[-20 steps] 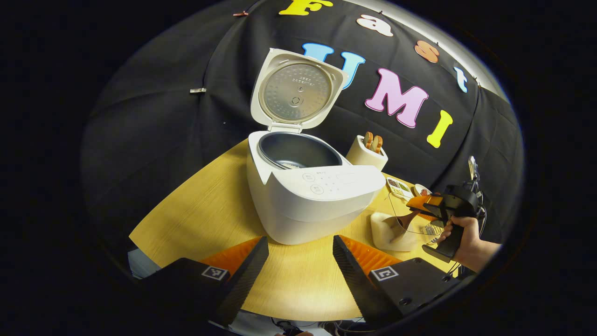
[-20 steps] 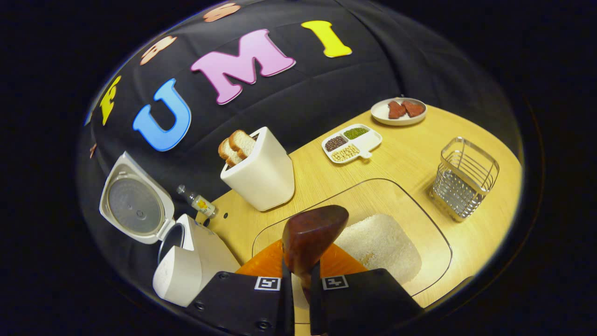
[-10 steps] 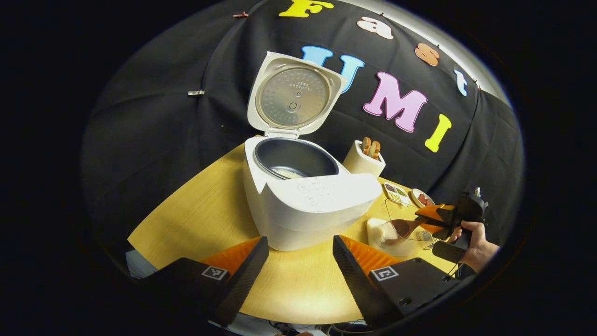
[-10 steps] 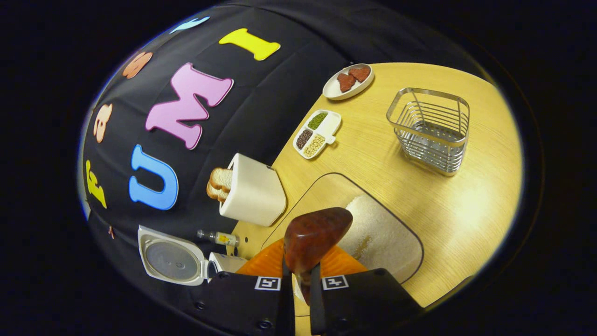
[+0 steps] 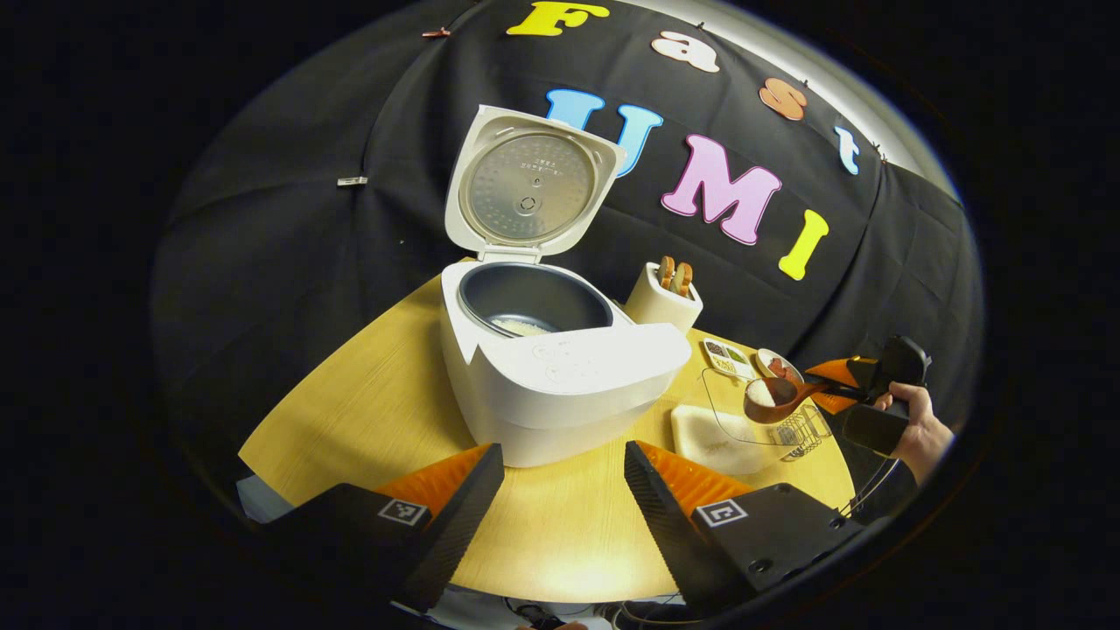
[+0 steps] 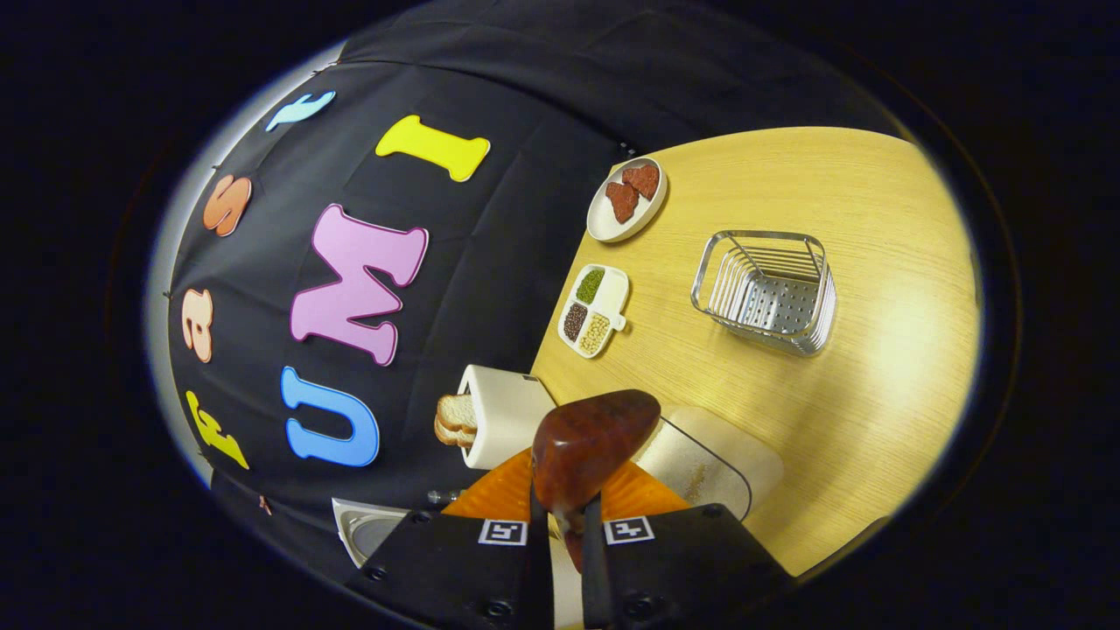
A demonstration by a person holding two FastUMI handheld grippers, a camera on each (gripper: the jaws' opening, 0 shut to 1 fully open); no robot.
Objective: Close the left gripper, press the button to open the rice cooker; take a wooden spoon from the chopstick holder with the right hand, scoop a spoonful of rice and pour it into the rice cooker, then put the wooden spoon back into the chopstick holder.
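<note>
Wooden spoon (image 6: 588, 446) clamped in the right claw (image 6: 560, 534), bowl forward above the rice tray (image 6: 726, 464).

Bright glare on the table (image 6: 884, 350), edges fisheye-warped.

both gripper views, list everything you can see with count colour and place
rice cooker: 1, white, table centre, lid up, a little rice in the dark pot
wooden spoon: 1, dark brown, carrying rice, raised above the rice container
rice container: 1, clear, white rice inside, right of the cooker
chopstick holder: 1, metal wire, by the rice container
toaster: 1, white, two bread slices, behind the cooker
divided dish: 1, white, three sorts of beans, near the wall
plate: 1, white, two reddish pieces, beyond the dish
table: 1, light wood
left gripper: 1, open, facing the cooker
right gripper: 1, shut on the spoon
hand: 1, holding the right gripper
</note>
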